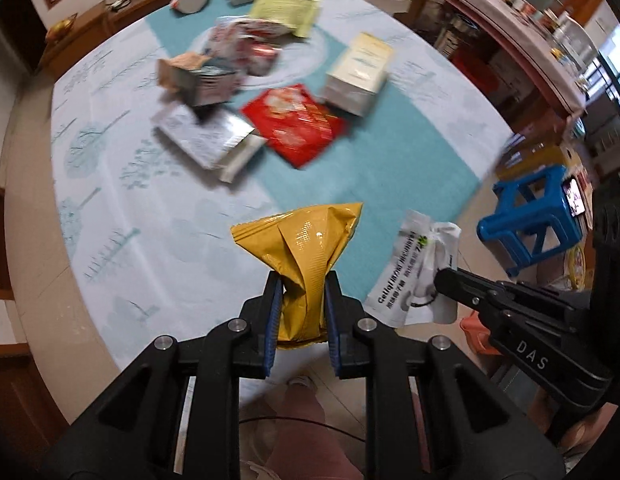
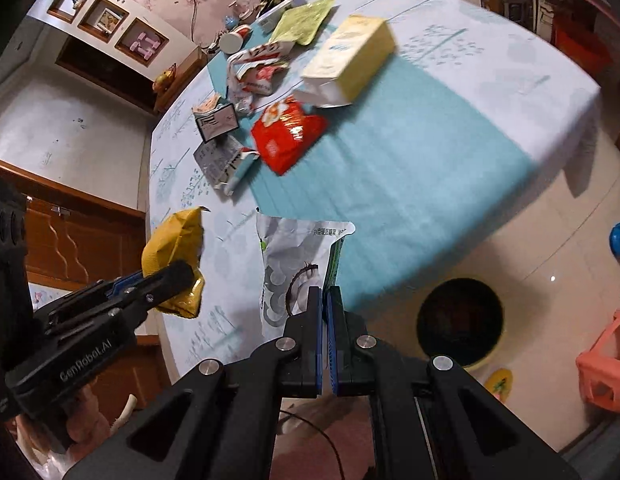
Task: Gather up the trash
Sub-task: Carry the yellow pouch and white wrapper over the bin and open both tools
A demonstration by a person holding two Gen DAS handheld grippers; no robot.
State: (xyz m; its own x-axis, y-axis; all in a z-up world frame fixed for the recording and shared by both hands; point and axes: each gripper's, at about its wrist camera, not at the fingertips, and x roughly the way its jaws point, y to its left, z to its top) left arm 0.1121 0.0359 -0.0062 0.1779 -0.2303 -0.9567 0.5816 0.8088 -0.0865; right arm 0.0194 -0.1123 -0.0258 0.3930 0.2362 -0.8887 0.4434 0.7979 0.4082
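A crumpled yellow foil bag (image 1: 306, 256) is being pinched between the blue pads of the left gripper (image 1: 301, 312), its long axis running away from the jaws, above the near table edge. A white printed pouch (image 2: 298, 264) is being clamped flat by the right gripper (image 2: 325, 320), its torn end pointing toward the table's middle. A round dark bin (image 2: 460, 322) is standing on the floor, contents indistinct. Farther off, a glossy red packet (image 1: 294, 122) and a cream carton (image 1: 360, 72) are lying on the blue-white tablecloth (image 1: 390, 168).

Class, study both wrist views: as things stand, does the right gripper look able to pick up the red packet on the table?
Probably not yet. The right gripper is shut on the white pouch, so its jaws are occupied. The red packet itself lies uncovered on the table, with nothing blocking the approach.
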